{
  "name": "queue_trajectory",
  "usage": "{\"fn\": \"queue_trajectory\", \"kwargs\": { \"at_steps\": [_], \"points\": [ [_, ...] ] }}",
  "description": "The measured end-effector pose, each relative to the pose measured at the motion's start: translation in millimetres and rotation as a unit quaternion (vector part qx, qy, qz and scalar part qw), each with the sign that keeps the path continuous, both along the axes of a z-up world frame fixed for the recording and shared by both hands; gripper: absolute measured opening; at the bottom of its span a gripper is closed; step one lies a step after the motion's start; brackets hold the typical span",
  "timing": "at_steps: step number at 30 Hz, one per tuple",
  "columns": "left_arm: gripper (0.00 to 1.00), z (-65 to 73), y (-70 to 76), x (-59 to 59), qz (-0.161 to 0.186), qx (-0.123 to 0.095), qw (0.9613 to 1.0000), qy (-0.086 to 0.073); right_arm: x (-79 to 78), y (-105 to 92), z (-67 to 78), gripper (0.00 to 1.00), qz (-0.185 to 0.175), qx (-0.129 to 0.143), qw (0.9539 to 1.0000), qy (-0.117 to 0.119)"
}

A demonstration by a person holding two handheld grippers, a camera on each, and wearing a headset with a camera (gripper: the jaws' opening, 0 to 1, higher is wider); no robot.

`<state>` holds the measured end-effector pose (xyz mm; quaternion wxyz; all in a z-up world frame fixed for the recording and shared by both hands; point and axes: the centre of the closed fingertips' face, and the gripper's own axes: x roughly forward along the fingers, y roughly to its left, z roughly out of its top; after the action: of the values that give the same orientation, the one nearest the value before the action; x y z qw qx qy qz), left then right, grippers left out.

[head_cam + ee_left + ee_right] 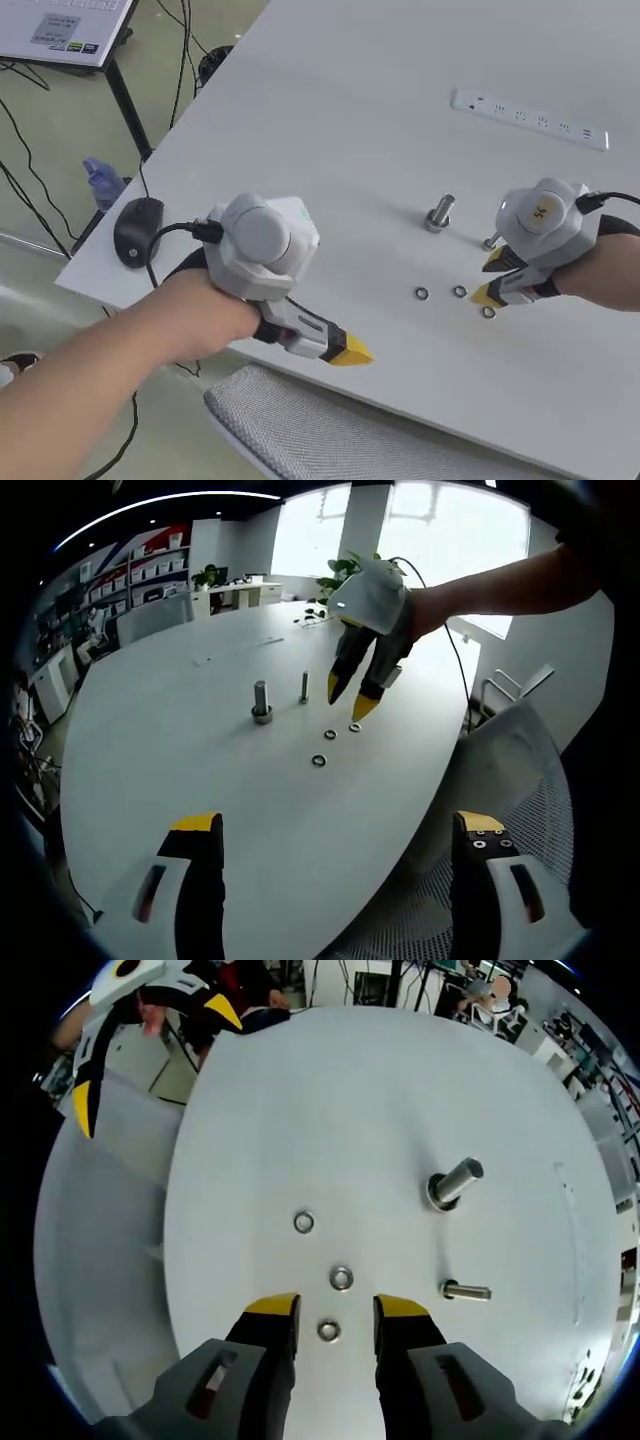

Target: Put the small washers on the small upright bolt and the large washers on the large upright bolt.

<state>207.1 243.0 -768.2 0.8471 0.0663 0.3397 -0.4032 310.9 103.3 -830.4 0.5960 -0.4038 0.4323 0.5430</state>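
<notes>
Left claw [337,825]: jaws spread wide with nothing between them. It's held off the near edge of the bench [330,120], over a grey chair [300,430]. A black mouse [138,228] sits on the bench corner to the claw's left. All the task parts lie ahead of this claw and to its right, well apart from its tips.

Washers: three, all flat on the bench in a loose line.
- The outer washer [421,293] is the closest of the three to the left claw and the furthest from the right claw.
- The middle washer [459,291] lies just ahead of the right claw's tips.
- The last washer [328,1331] lies between the right claw's jaws; in the right gripper view it touches neither jaw.

I can't tell small washers from large ones here.

Large bolt [440,213]: upright on its head, ahead of the right claw and off to its right side, past the middle washer.

Small bolt [490,241]: upright, near the right claw's right jaw and closer to it than the large bolt is.

Right claw [336,1310]: open, pointed down at the bench, yellow tips straddling the last washer. I can't tell whether the tips touch the bench. A white power strip [530,118] lies well beyond this claw, past both bolts.
</notes>
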Motion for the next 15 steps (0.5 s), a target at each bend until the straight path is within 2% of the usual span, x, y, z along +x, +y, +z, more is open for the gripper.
{"fn": "queue_trajectory", "kwargs": {
  "at_steps": [3, 5, 7, 15],
  "points": [
    [0.95, -0.6, -0.2, 0.6, 0.005, -0.001, 1.0, 0.0, 1.4, 3.3, -5.5, 0.32, -0.003, 0.009, 1.0, -0.002],
    [0.94, -2.4, -0.2, -0.5, 0.004, 0.0, 1.0, 0.005, 1.7, 3.5, -10.5, 0.32, -0.003, 0.006, 1.0, -0.002],
    [0.93, -3.6, 1.6, -0.6, 0.001, 0.008, 1.0, 0.003, 1.8, 4.3, -13.9, 0.31, -0.002, 0.005, 1.0, -0.003],
    [0.92, -4.1, 6.7, -1.8, 0.002, 0.01, 0.9999, 0.007, 1.5, 7.5, -26.7, 0.28, -0.001, -0.004, 1.0, 0.0]
  ]
}}
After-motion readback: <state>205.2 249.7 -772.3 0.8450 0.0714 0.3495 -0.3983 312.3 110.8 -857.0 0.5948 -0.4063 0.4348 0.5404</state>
